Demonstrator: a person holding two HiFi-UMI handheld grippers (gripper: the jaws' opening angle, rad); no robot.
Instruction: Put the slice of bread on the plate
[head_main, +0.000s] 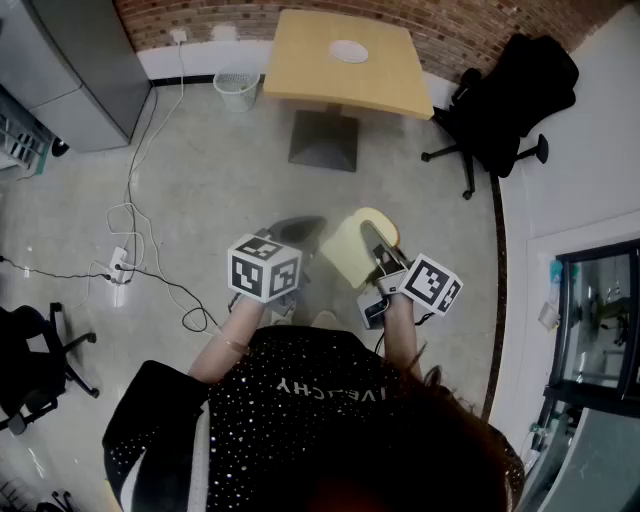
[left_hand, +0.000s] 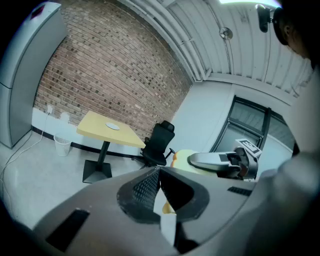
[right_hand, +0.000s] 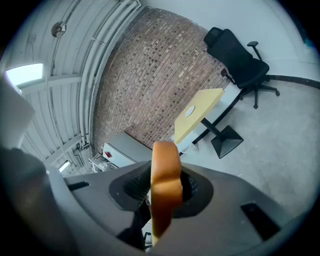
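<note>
A pale slice of bread (head_main: 355, 246) with a brown crust is held up over the floor, and my right gripper (head_main: 378, 252) is shut on it. The right gripper view shows the slice (right_hand: 165, 186) edge-on between the jaws, upright. My left gripper (head_main: 297, 229) hangs just left of it; its jaws meet with nothing held (left_hand: 159, 172). From the left gripper view, the bread (left_hand: 181, 155) and the right gripper (left_hand: 220, 161) appear close on the right. The white plate (head_main: 349, 51) lies on a yellow table (head_main: 300, 60) well ahead; both also appear in the right gripper view, the plate (right_hand: 189, 113) on the table (right_hand: 200, 117).
A black office chair (head_main: 505, 95) stands right of the table and a white wastebasket (head_main: 236, 90) left of it. A grey cabinet (head_main: 80, 70) fills the far left. Cables (head_main: 140, 230) and a power strip (head_main: 118, 265) lie on the floor. Another chair (head_main: 35, 360) is near left.
</note>
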